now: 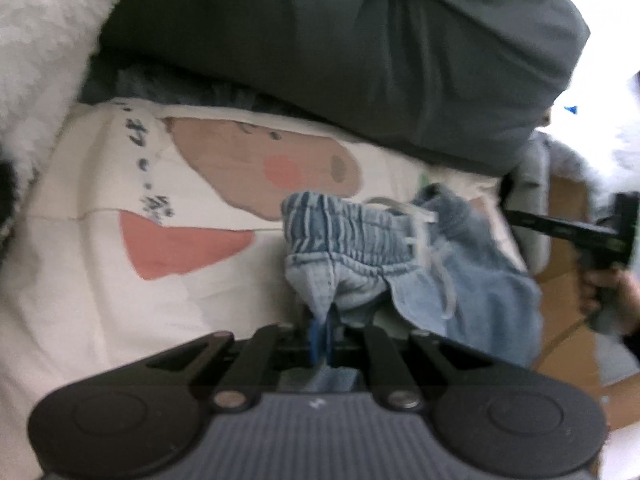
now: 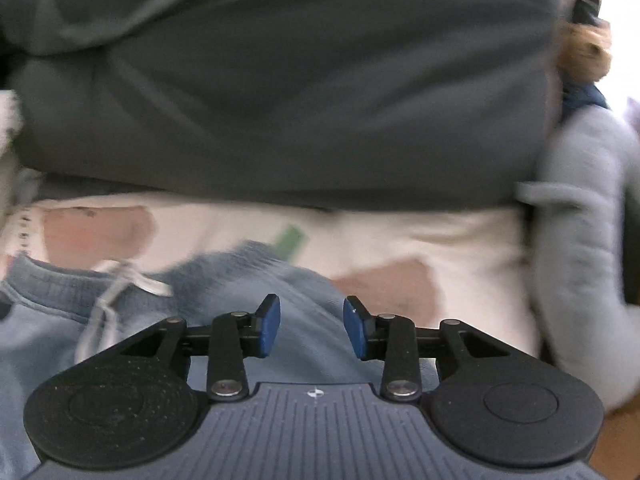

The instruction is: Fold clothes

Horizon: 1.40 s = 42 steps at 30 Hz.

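My left gripper [image 1: 322, 330] has its blue pads pressed together on a fold at the waistband edge of the pale blue denim shorts with the elastic waist and white drawstring [image 1: 384, 252], and the cloth bunches up just ahead of it. My right gripper [image 2: 312, 326] stands with its pads spread and nothing between them, hovering over the flat leg cloth of the same shorts [image 2: 248, 292]. The shorts lie on the cream quilt printed with a brown and pink animal figure [image 1: 100, 280], in front of the dark grey cushion [image 1: 360, 60]. I judge I am mid-fold, one corner secured. Next, I should bring the right jaws onto the opposite waistband corner and close, so both hands can carry the edge over evenly.
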Available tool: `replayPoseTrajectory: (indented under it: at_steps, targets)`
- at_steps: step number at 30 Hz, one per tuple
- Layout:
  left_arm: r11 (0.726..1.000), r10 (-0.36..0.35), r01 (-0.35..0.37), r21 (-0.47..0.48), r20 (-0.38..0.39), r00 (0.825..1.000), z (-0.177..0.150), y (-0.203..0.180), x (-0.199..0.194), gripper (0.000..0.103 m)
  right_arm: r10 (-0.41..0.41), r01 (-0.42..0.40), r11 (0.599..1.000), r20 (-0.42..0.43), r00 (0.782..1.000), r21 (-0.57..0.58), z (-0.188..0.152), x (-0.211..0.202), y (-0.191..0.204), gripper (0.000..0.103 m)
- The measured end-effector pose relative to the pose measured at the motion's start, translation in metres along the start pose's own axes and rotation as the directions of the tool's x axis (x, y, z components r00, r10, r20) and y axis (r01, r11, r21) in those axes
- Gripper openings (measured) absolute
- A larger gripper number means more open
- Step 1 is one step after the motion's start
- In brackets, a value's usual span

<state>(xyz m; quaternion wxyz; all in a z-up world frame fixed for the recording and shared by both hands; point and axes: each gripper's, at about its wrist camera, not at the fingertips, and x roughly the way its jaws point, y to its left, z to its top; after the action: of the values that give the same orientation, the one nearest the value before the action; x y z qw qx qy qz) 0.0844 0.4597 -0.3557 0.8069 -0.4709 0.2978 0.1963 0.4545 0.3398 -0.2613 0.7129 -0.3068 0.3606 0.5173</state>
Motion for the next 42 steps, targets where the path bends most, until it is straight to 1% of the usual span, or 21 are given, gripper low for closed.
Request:
replayPoseTrajectory:
  at_steps: [3, 7, 11, 14, 17, 20, 21, 24, 28, 29, 31, 32, 33, 35, 36, 37, 38, 39, 40, 42]
  targets:
    - [1.0, -0.024, 0.024, -0.02, -0.013, 1.0, -0.008, 0.0, 0.001, 0.003, 0.062, -0.062, 0.998, -0.006, 0.998, -0.027, 0.008, 0.018, 0.027, 0.042]
    - [0.997, -0.059, 0.055, -0.061, -0.055, 0.997, -0.02, -0.001, 0.009, 0.003, 0.14, -0.142, 0.987, -0.04, 0.989, -0.079, 0.016, 0.042, 0.061, 0.042]
    - [0.997, -0.068, 0.065, -0.048, -0.078, 0.995, -0.031, -0.008, 0.017, 0.004, 0.19, -0.2, 0.968, -0.083, 0.978, -0.15, 0.022, 0.062, 0.091, 0.042]
    - [0.995, -0.077, 0.071, -0.067, -0.094, 0.993, -0.036, -0.009, 0.025, 0.004, 0.211, -0.228, 0.956, -0.107, 0.972, -0.185, 0.027, 0.075, 0.11, 0.043]
    - [0.994, -0.091, 0.085, -0.065, -0.101, 0.991, -0.039, -0.013, 0.027, 0.004, 0.235, -0.257, 0.945, -0.126, 0.964, -0.202, 0.033, 0.083, 0.123, 0.044]
    - [0.993, -0.102, 0.096, -0.067, -0.1, 0.99, -0.042, -0.015, 0.027, 0.004, 0.251, -0.276, 0.935, -0.134, 0.959, -0.221, 0.038, 0.089, 0.132, 0.051]
    - [0.993, -0.105, 0.098, -0.07, -0.099, 0.99, -0.043, -0.015, 0.027, 0.004, 0.255, -0.283, 0.931, -0.144, 0.956, -0.231, 0.039, 0.091, 0.135, 0.051]
    - [0.991, -0.108, 0.1, -0.084, -0.094, 0.99, -0.044, -0.012, 0.026, 0.004, 0.246, -0.289, 0.921, -0.184, 0.952, -0.262, 0.04, 0.103, 0.141, 0.051]
    - [0.993, -0.099, 0.092, -0.076, -0.091, 0.991, -0.043, -0.013, 0.024, 0.004, 0.228, -0.289, 0.914, -0.23, 0.946, -0.285, 0.041, 0.122, 0.148, 0.051]
    - [0.993, -0.094, 0.088, -0.076, -0.09, 0.991, -0.042, -0.013, 0.024, 0.004, 0.224, -0.291, 0.91, -0.24, 0.945, -0.295, 0.042, 0.126, 0.151, 0.05]
    - [0.993, -0.088, 0.081, -0.081, -0.089, 0.992, -0.04, -0.012, 0.024, 0.004, 0.207, -0.292, 0.902, -0.274, 0.939, -0.319, 0.042, 0.134, 0.156, 0.044]
    - [0.994, -0.086, 0.079, -0.081, -0.087, 0.992, -0.039, -0.011, 0.023, 0.004, 0.199, -0.297, 0.897, -0.3, 0.933, -0.328, 0.041, 0.138, 0.16, 0.034]
    - [0.994, -0.084, 0.077, -0.08, -0.085, 0.993, -0.038, -0.011, 0.023, 0.004, 0.191, -0.301, 0.891, -0.321, 0.928, -0.339, 0.04, 0.141, 0.163, 0.029]
    - [0.995, -0.08, 0.073, -0.073, -0.083, 0.993, -0.036, -0.011, 0.022, 0.004, 0.173, -0.304, 0.878, -0.347, 0.922, -0.369, 0.037, 0.143, 0.17, 0.024]
    - [0.995, -0.079, 0.074, -0.072, -0.082, 0.994, -0.036, -0.01, 0.021, 0.004, 0.17, -0.307, 0.873, -0.354, 0.92, -0.38, 0.038, 0.142, 0.173, 0.016]
    - [0.994, -0.081, 0.075, -0.075, -0.079, 0.994, -0.036, -0.009, 0.021, 0.004, 0.165, -0.307, 0.867, -0.356, 0.92, -0.391, 0.037, 0.142, 0.175, 0.011]
    - [0.994, -0.082, 0.076, -0.077, -0.077, 0.994, -0.036, -0.007, 0.02, 0.004, 0.159, -0.304, 0.863, -0.353, 0.922, -0.403, 0.037, 0.141, 0.176, 0.002]
    - [0.994, -0.083, 0.077, -0.079, -0.075, 0.994, -0.036, -0.007, 0.02, 0.004, 0.153, -0.3, 0.859, -0.35, 0.924, -0.415, 0.036, 0.141, 0.177, 0.0]
    - [0.994, -0.083, 0.077, -0.079, -0.073, 0.994, -0.037, -0.006, 0.02, 0.004, 0.148, -0.292, 0.857, -0.342, 0.928, -0.424, 0.036, 0.139, 0.178, 0.0]
    - [0.994, -0.081, 0.076, -0.073, -0.068, 0.994, -0.037, -0.005, 0.02, 0.004, 0.145, -0.267, 0.872, -0.303, 0.942, -0.41, 0.041, 0.131, 0.173, 0.0]
